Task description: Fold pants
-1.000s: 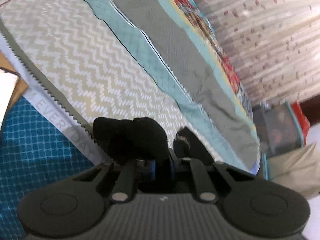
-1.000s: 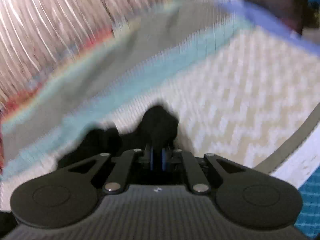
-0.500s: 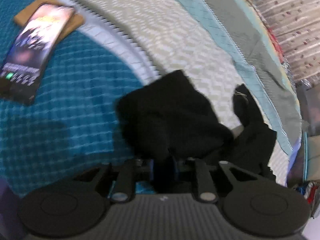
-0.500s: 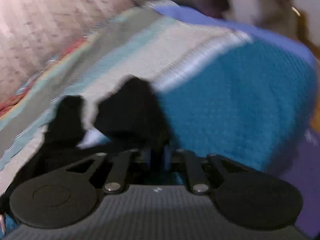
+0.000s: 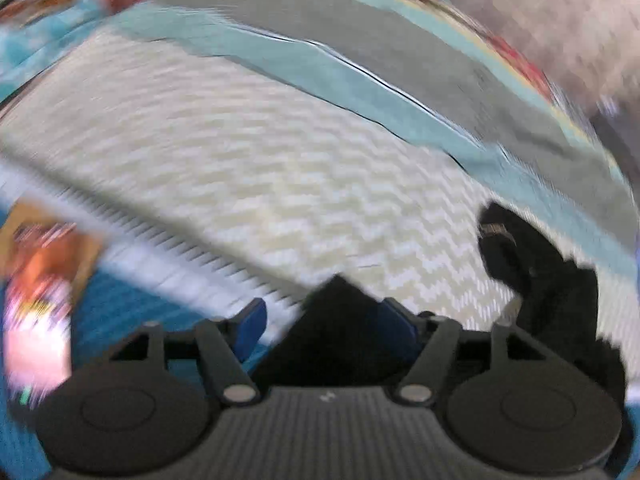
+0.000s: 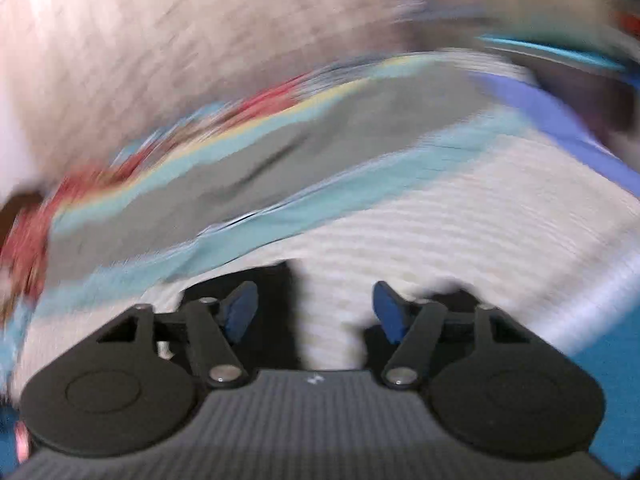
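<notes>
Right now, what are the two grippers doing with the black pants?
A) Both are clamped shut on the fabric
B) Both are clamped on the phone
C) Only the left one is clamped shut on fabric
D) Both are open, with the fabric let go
D: the left gripper and right gripper both show blue pads spread wide, and the black pants lie loose on the bedspread.

A home bedroom. A bed (image 5: 248, 168) fills both views, spread with a patchwork cover (image 6: 460, 232) of cream zigzag, teal, grey and floral bands. Behind it hangs a pale patterned curtain (image 6: 160, 48). A blurred book or magazine (image 5: 36, 280) lies on the blue part of the cover.
</notes>
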Demonstrator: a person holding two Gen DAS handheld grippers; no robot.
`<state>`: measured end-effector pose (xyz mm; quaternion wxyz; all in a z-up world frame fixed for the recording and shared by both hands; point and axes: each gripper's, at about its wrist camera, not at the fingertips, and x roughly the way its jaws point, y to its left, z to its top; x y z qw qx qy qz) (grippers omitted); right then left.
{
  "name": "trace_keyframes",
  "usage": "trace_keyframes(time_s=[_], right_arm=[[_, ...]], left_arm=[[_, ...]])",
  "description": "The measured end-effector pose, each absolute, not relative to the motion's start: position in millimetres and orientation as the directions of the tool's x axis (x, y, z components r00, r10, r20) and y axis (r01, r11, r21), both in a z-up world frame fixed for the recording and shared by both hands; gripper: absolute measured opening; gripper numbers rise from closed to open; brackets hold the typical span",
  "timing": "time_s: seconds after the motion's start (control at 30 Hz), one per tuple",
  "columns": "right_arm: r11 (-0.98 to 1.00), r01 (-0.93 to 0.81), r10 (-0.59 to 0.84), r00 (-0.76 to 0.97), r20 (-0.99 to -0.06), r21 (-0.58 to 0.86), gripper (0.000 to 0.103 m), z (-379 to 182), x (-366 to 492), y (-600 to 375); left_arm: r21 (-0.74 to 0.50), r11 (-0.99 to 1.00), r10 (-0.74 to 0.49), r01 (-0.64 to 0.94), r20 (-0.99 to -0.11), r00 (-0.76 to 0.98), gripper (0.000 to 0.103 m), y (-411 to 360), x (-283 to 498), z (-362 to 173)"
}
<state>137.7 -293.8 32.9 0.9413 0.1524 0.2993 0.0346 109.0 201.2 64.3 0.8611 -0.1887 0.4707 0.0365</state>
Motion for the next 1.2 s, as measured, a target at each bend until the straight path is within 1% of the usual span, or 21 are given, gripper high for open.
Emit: trace_keyframes(time_s=[0.03,0.07,0.13,0.2,0.23,0.27,0.3,0.37,0.4,0.43,0.47,0.57,0.67,0.73,0.8,0.87,0.93,0.97,1.0,1.07,1.2], right_arm=[[0.962,-0.051,0.201,0.795,-0.573,0.267,0.079,33.1,157.7,-266.9],[0.967,-0.125,0.235,0.771,-0.591,0.222,0.081,31.2,177.9,-242.9],[0.957,-0.252,0.283,0.708,-0.647,0.142,0.084,18.0,216.7,-193.1],[0.940,-0.329,0.296,0.644,-0.705,0.094,0.084,-3.4,245.5,-151.9],[0.931,-0.360,0.289,0.616,-0.733,0.064,0.084,-16.8,255.9,-131.0],[0.926,-0.376,0.273,0.598,-0.754,0.037,0.084,-30.4,263.9,-115.2],[0.922,-0.387,0.258,0.581,-0.772,0.017,0.084,-44.8,271.7,-102.9],[0.916,-0.401,0.222,0.563,-0.796,-0.028,0.073,-71.0,289.6,-91.3],[0.912,-0.404,0.187,0.556,-0.810,-0.067,0.040,-84.5,308.1,-91.7],[0.911,-0.407,0.186,0.555,-0.811,-0.070,0.018,-90.2,316.5,-95.6],[0.913,-0.407,0.221,0.562,-0.797,-0.034,0.005,-84.8,317.7,-100.7],[0.939,-0.335,0.182,0.678,-0.712,-0.078,0.005,-48.8,320.6,-122.5],[0.990,-0.138,0.130,0.799,-0.586,0.031,0.005,8.0,324.8,-183.6],[0.997,-0.014,0.048,0.872,-0.487,0.073,0.005,44.8,319.8,-227.6],[0.989,0.085,-0.031,0.919,-0.393,0.120,0.005,79.6,307.8,-272.8],[0.969,0.170,-0.107,0.943,-0.314,0.179,0.005,111.8,288.4,-316.3],[0.939,0.252,-0.192,0.949,-0.251,0.234,0.005,131.0,269.2,-355.0],[0.923,0.293,-0.235,0.943,-0.237,0.249,0.005,134.2,262.4,-372.1],[0.912,0.326,-0.269,0.934,-0.236,0.250,0.005,131.6,259.3,-385.7],[0.892,0.398,-0.342,0.904,-0.259,0.213,0.005,130.1,245.3,-408.1],[0.850,0.500,-0.397,0.815,-0.421,0.166,0.013,94.5,240.2,-447.5]], left_arm=[[-0.271,0.939,-0.123,-0.210,-0.838,0.531,0.073,193.2,117.6,59.5],[-0.253,0.951,-0.132,-0.176,-0.850,0.510,0.082,186.0,124.2,54.6],[-0.212,0.970,-0.130,-0.123,-0.872,0.473,0.091,173.8,130.1,45.6],[-0.158,0.983,-0.100,-0.096,-0.891,0.443,0.082,167.6,126.8,34.4],[-0.151,0.985,-0.103,-0.084,-0.903,0.416,0.064,166.8,126.5,27.1],[-0.173,0.982,-0.131,-0.073,-0.911,0.391,0.055,167.2,125.6,19.4],[-0.175,0.982,-0.131,-0.075,-0.907,0.399,0.053,168.1,122.5,17.1],[-0.170,0.982,-0.119,-0.083,-0.899,0.421,0.034,171.7,116.5,23.2],[-0.180,0.979,-0.122,-0.099,-0.897,0.426,0.026,176.6,113.9,30.2],[-0.214,0.971,-0.146,-0.111,-0.888,0.436,0.020,183.2,112.1,39.2],[-0.269,0.955,-0.187,-0.124,-0.873,0.450,0.017,192.3,119.7,47.4],[-0.392,0.910,-0.272,-0.137,-0.812,0.516,0.014,209.5,130.0,71.5],[-0.406,0.904,-0.271,-0.130,-0.783,0.561,0.014,206.0,148.2,83.8],[-0.438,0.888,-0.287,-0.136,-0.762,0.581,0.014,203.7,158.9,86.4],[-0.455,0.873,-0.287,-0.176,-0.770,0.569,0.016,203.4,172.4,79.3],[-0.412,0.876,-0.234,-0.252,-0.819,0.524,0.034,204.0,183.9,63.6],[-0.363,0.889,-0.185,-0.279,-0.843,0.506,0.035,202.6,181.1,55.6],[-0.358,0.894,-0.179,-0.269,-0.836,0.519,0.039,201.8,174.9,55.0],[-0.358,0.899,-0.179,-0.253,-0.827,0.534,0.043,201.1,167.1,57.9],[-0.339,0.910,-0.154,-0.240,-0.812,0.563,0.056,203.3,147.9,64.5],[-0.337,0.907,-0.150,-0.252,-0.818,0.555,0.070,212.1,117.5,68.1]])
